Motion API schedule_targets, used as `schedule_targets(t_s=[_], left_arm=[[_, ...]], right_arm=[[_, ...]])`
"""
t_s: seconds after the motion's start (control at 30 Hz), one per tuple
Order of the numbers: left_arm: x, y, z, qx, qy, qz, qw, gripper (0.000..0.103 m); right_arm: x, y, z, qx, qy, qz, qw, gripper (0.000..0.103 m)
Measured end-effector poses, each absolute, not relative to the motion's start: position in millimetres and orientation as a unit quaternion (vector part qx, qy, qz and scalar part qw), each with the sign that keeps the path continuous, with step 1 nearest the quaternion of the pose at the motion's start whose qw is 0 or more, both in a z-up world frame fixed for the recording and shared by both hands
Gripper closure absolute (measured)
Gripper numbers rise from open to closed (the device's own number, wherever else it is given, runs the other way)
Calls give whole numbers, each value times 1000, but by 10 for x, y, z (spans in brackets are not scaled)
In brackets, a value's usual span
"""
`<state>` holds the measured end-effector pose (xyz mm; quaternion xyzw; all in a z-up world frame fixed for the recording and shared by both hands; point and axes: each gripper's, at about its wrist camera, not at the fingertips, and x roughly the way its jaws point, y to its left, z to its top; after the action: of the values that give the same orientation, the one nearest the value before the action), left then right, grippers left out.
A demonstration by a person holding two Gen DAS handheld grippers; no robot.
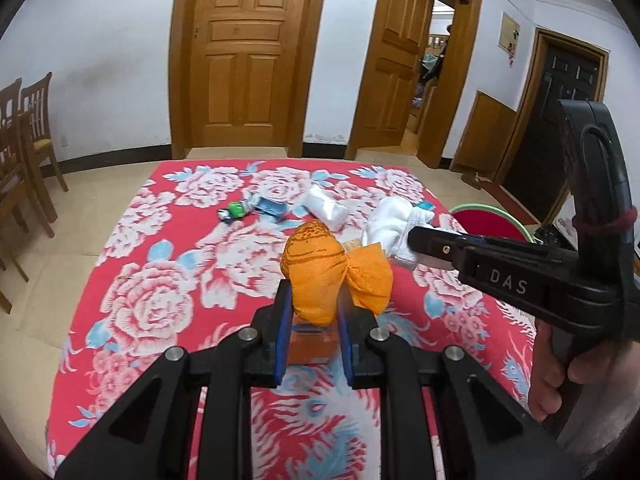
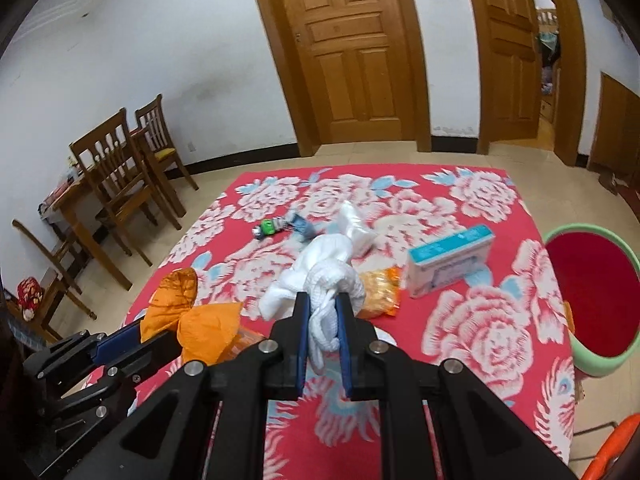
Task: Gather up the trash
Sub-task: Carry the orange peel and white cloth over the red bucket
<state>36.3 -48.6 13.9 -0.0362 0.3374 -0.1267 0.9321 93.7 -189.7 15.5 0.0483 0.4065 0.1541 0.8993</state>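
My left gripper (image 1: 316, 300) is shut on a crumpled orange wrapper (image 1: 332, 268), held above the red floral tablecloth (image 1: 160, 240). My right gripper (image 2: 323, 312) is shut on a bunched white cloth (image 2: 320, 256). In the left wrist view the right gripper (image 1: 416, 240) reaches in from the right with the white cloth (image 1: 394, 224) in its tips. The right wrist view shows the left gripper (image 2: 146, 330) low on the left with the orange wrapper (image 2: 188, 320). A green-rimmed bin with a red inside (image 2: 560, 236) stands at the table's right edge, also in the left wrist view (image 1: 492, 220).
On the cloth (image 2: 480, 320) lie a blue-and-white box (image 2: 448, 260), a yellow snack bag (image 2: 378, 292), a white plastic packet (image 2: 356, 224) and a crushed green-and-blue item (image 2: 268, 228). Wooden chairs (image 2: 116, 172) stand left. A hand (image 1: 560, 372) grips the right gripper's handle.
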Motion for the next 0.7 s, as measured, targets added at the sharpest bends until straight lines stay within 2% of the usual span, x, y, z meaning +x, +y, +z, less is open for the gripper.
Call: schedule_targets(t_s=[0.7], left_arm=[[633, -1548, 111, -11, 345, -242, 907, 83]], right_arm=[[596, -3223, 155, 96, 405, -2, 909, 88]])
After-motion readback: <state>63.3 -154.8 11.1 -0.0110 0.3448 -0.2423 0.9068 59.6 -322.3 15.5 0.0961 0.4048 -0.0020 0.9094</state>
